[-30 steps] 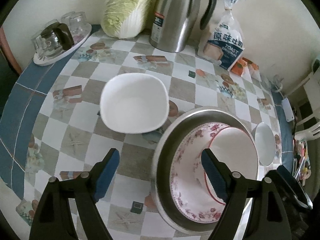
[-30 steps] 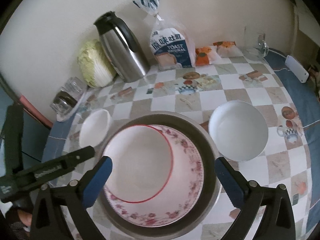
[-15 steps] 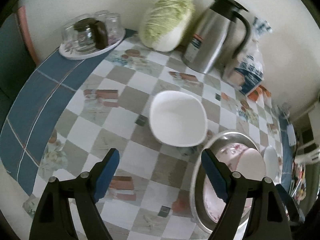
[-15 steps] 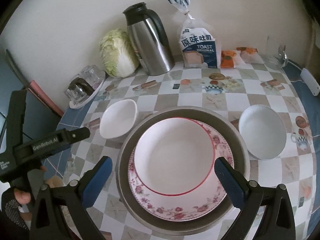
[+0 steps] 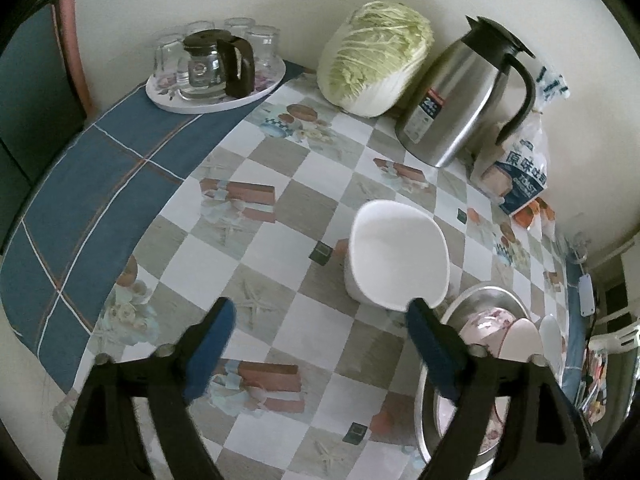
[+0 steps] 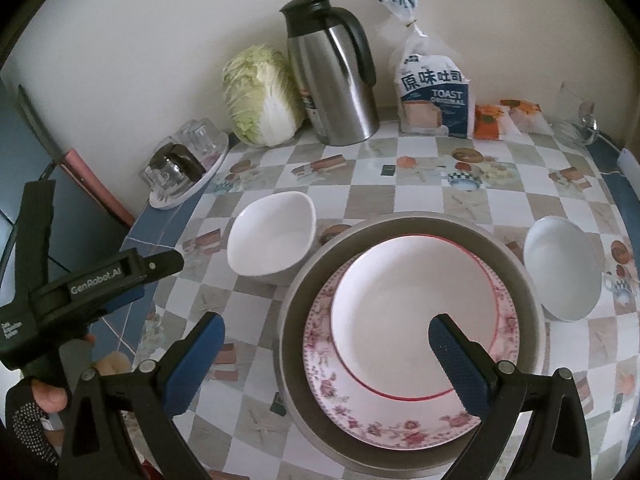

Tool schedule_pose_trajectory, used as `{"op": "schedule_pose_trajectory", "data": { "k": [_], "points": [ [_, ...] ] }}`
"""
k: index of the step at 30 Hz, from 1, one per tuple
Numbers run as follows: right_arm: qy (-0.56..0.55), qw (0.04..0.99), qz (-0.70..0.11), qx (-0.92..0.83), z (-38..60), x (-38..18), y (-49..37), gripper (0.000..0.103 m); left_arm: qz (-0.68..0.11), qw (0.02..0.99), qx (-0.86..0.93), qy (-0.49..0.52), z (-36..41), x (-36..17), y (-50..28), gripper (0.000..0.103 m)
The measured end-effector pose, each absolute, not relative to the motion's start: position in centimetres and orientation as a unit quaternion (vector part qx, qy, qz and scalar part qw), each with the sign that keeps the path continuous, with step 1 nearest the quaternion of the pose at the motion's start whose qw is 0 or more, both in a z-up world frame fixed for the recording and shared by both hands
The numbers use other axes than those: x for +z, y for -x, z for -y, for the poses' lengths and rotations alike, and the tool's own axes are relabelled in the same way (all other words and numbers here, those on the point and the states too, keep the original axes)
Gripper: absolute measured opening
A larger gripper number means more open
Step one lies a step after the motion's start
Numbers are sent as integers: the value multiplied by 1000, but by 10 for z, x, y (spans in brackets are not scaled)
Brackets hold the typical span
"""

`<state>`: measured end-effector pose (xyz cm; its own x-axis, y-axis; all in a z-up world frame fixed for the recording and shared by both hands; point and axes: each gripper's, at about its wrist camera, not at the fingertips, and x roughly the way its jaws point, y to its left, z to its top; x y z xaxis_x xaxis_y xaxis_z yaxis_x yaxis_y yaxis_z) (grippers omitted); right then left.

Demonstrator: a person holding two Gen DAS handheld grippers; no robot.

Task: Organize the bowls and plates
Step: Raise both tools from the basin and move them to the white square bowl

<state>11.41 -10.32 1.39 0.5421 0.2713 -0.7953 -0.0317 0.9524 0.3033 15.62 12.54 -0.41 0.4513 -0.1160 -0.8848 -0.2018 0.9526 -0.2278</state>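
1. Jaws on both the left gripper (image 5: 318,314) and right gripper (image 6: 326,332) were wide, holding nothing.
2. Squarish white bowl (image 5: 396,258) sat beside the metal basin (image 6: 516,256), untouched.
3. Looked like the reach-for-bowl step; next move probably needed one finger over its rim.

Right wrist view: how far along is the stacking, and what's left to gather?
Done: the red-rimmed plate lies on the floral plate inside the metal basin.
In hand: nothing; the left gripper and right gripper are both open.
Left: the squarish white bowl and the round white bowl sit loose on the table beside the basin.
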Motion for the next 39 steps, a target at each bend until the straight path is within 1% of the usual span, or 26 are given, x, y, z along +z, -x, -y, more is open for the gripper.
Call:
{"op": "schedule_pose_trajectory", "data": {
  "k": [8,15,24,30,39],
  "points": [
    [-112,868,-476,82,87,14,-119,103,-498,845,39,191,-148,-1,-165,98],
    [-107,867,-478,92,70,23,-128,103,-498,843,58,193,-159,-11,-172,98],
    [-99,862,-489,94,57,38,-141,103,-503,830,73,229,-180,-30,-176,98],
    [-102,859,-495,77,57,58,-165,103,-498,825,81,255,-185,-41,-179,98],
    [-128,842,-523,35,73,52,-204,103,-496,827,70,257,-180,-51,-193,98]
  ]
}}
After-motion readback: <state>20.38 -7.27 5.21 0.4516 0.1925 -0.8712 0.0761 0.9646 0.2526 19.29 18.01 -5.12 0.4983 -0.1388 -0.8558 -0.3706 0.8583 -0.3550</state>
